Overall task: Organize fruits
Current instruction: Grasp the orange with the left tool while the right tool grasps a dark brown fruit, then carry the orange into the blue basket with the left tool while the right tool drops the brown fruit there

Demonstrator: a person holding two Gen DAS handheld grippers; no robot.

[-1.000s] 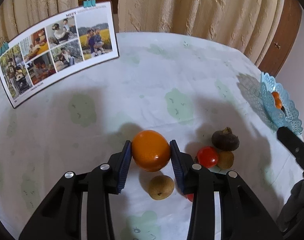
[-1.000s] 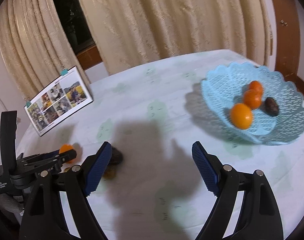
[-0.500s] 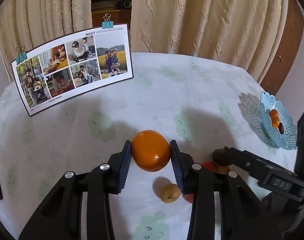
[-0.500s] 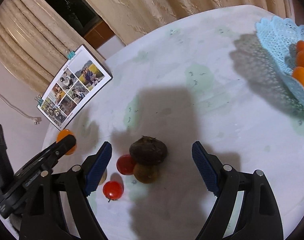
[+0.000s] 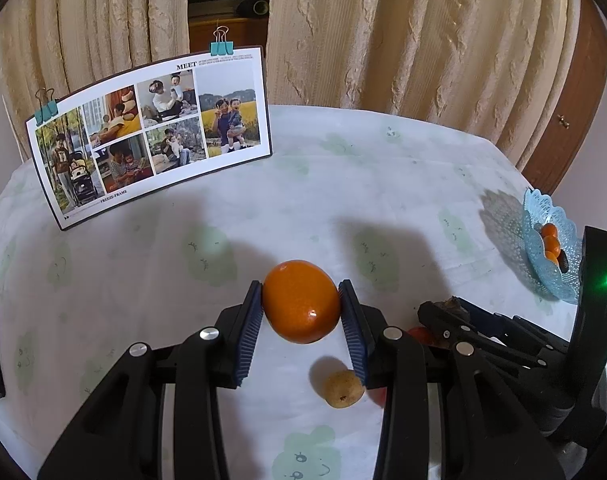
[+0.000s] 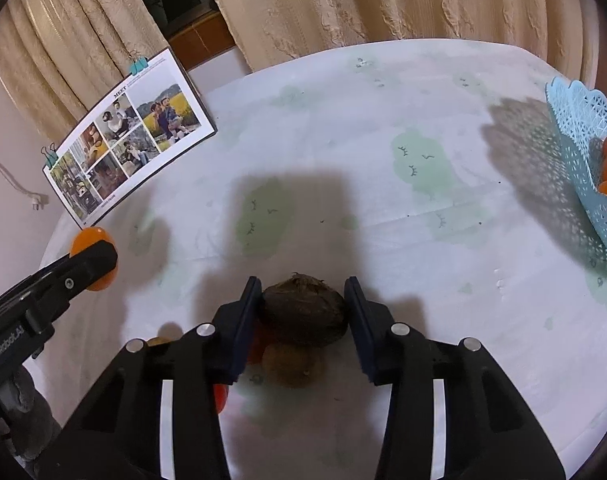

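My left gripper [image 5: 301, 308] is shut on an orange [image 5: 300, 301] and holds it above the table; the orange also shows in the right wrist view [image 6: 90, 258]. My right gripper [image 6: 303, 310] has its pads on both sides of a dark brown fruit [image 6: 303, 309], left pad touching, right pad touching or nearly so. Under it lie a brown fruit [image 6: 289, 366] and red tomatoes [image 6: 257, 346]. A small tan fruit [image 5: 342, 389] lies on the cloth below the orange. A light blue basket [image 6: 579, 148] with oranges stands at the right.
A photo board [image 5: 151, 132] held by binder clips stands at the table's back left. Curtains [image 5: 383, 28] hang behind the round table with its white and green cloth [image 5: 343, 184]. The basket also shows at the right edge in the left wrist view [image 5: 541, 240].
My left gripper has lifted the orange higher above the table. My right gripper has swung left from the basket, come down over the fruit pile and closed around the dark brown fruit.
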